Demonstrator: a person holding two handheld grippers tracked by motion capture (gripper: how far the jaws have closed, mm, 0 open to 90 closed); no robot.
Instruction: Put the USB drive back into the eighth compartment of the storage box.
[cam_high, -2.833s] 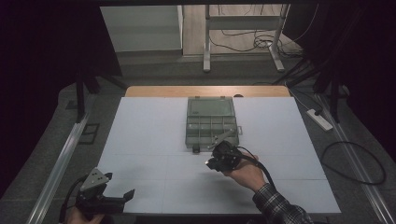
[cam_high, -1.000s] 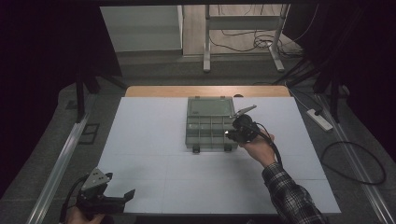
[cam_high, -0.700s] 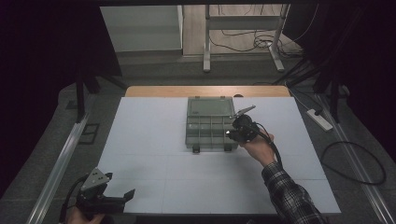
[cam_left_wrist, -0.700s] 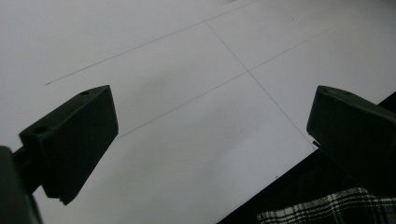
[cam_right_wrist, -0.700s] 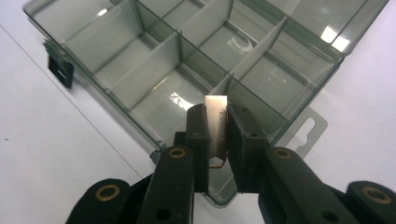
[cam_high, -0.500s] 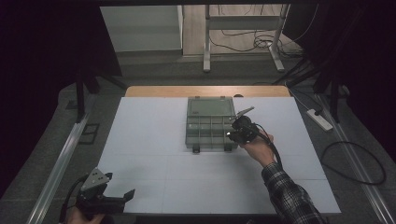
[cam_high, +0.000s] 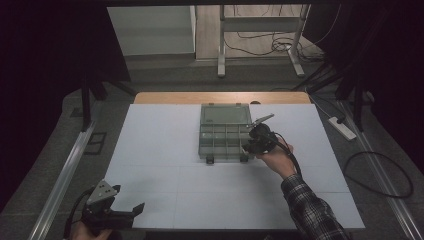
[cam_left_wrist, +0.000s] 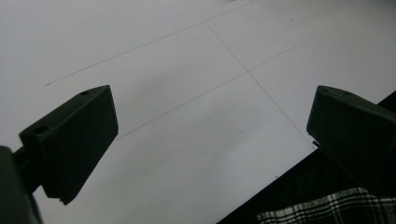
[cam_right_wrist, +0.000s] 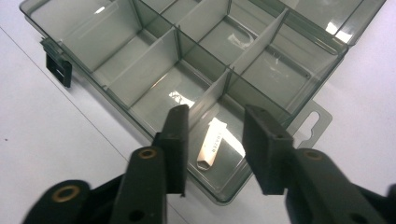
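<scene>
Step in hand: release. The right claw (cam_right_wrist: 215, 154) has just been opening, jaws apart above the box (cam_high: 225, 132) at frame centre; the small white tag (cam_right_wrist: 212, 144) lies free in the near corner compartment. The left claw (cam_left_wrist: 210, 140) stands wide apart over the surface (cam_high: 160, 150), lower left. Next move, by judgement: withdraw the right claw upward, clear of the dividers.

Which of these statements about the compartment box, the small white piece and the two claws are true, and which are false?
1. The compartment box has its lid open. True.
2. The white piece lies in a corner compartment. True.
3. The right claw grips the white piece. False: its jaws have just been opening, and the piece lies loose below them.
4. The left claw is shut. False: its jaws stand wide apart over the white table.
5. The box holds many parts. False: the other compartments look empty.
</scene>
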